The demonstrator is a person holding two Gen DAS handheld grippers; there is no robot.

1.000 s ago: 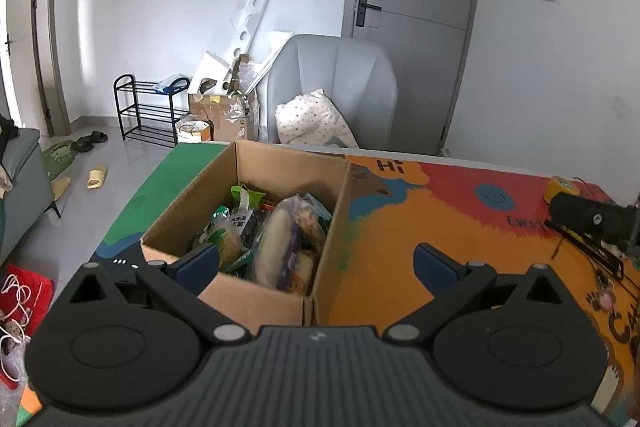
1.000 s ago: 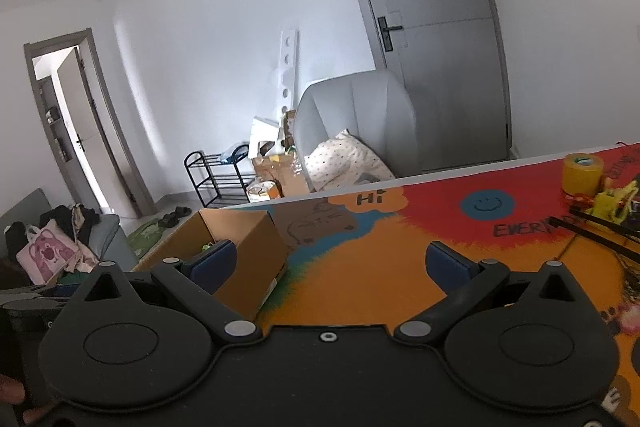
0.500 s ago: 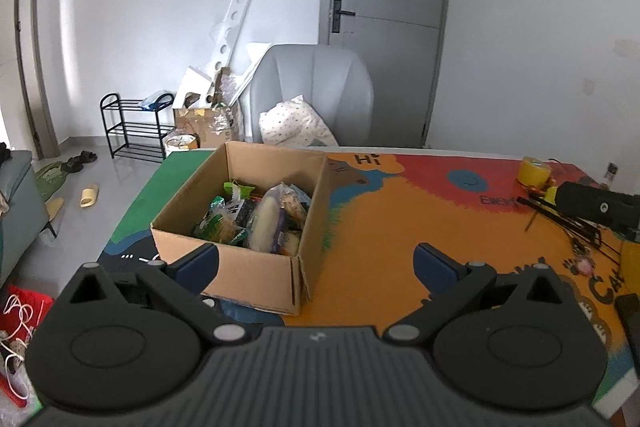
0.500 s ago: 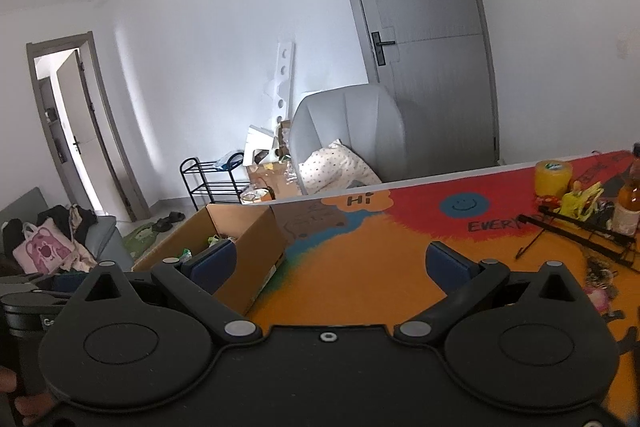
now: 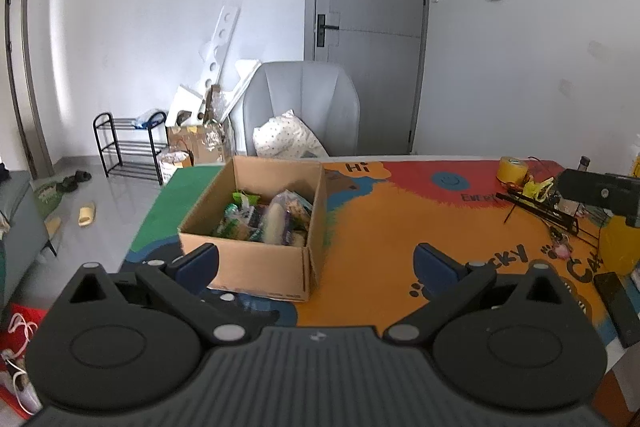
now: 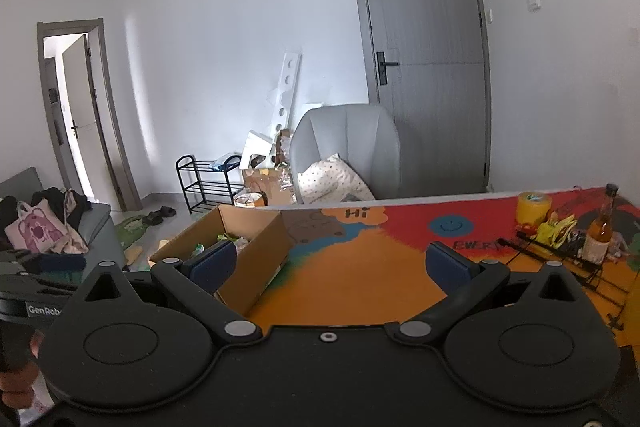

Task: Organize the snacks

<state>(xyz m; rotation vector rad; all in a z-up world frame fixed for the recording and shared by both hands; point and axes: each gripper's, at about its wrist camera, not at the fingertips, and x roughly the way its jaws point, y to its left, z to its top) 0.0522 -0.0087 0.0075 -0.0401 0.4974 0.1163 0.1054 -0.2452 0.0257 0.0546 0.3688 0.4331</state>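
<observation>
From the left wrist view, the left gripper (image 5: 316,263) hangs above the near edge of the bench (image 5: 384,227), its two blue-tipped fingers (image 5: 198,263) spread wide with nothing between them. The cardboard box (image 5: 256,263) sits on the colourful mat at about 11 o'clock from the gripper, just ahead of the left finger, its top open. Inside lie the snacks (image 5: 268,219), a jumble of packets in green, white and purple wrappers, piled toward the middle and right of the box. At 2 o'clock, near the far right edge of the bench, stands a yellow tape roll (image 5: 513,169), with a black wire rack (image 5: 540,207) just in front of it. Beyond the bench, at 12 o'clock, a grey armchair (image 5: 304,103) holds a spotted pillow.

From the right wrist view, the right gripper (image 6: 328,263) is also held over the bench (image 6: 360,275), its fingers (image 6: 448,265) set wide apart and empty. The cardboard box (image 6: 256,259) lies at 10 o'clock, partly behind the left finger; only a few snacks (image 6: 236,239) show over its rim. At 2 o'clock stand the yellow tape roll (image 6: 532,209) and, nearer the right edge, an amber bottle (image 6: 600,231). The grey armchair (image 6: 348,143) is at 12 o'clock.
</observation>
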